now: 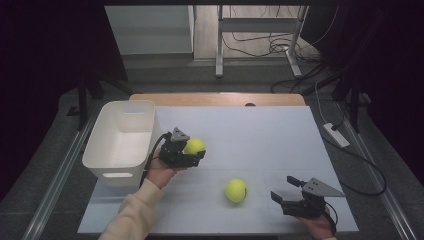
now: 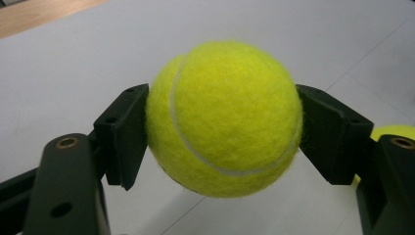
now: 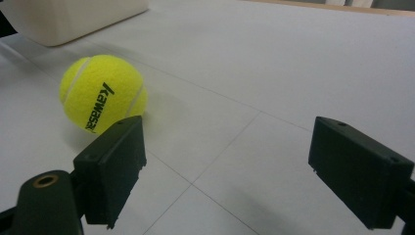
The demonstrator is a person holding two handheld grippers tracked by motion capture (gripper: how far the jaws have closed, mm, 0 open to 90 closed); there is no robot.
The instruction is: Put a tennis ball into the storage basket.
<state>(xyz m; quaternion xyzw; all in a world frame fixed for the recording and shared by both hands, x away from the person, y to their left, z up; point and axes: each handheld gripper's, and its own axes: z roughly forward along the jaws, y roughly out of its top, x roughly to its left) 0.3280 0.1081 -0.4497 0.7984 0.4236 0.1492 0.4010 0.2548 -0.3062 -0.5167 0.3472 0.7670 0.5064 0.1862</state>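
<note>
A white bin (image 1: pixel 120 142) is seen at the left edge of the surface (image 1: pixel 260 135), nearer the far left corner. The part of its inside that can be seen is bare and white.

One yellow tennis ball (image 2: pixel 224 117) is held in the left gripper (image 1: pixel 192 152). It is squeezed between the two black jaws, one on each side, and it is lifted off the surface. In the high view this ball (image 1: pixel 194 146) is found just beside the bin, on the bin's right.

A second tennis ball (image 1: pixel 236 190) is lying on the surface, near the front edge and about the middle of it. Black letters can be read on it in the right gripper view (image 3: pixel 103 93).

The right gripper (image 1: pixel 286 191) is held low near the front right corner. Its jaws are spread wide and nothing is between them. The second ball is near it, but it is not touched.

The surface is pale grey, with thin lines across it. A strip of wood (image 1: pixel 217 99) is seen along the far edge. Behind it, a grey floor, metal legs and many black cables (image 1: pixel 270 45) are seen. A white power strip (image 1: pixel 336 135) is lying on the floor by the right edge.
</note>
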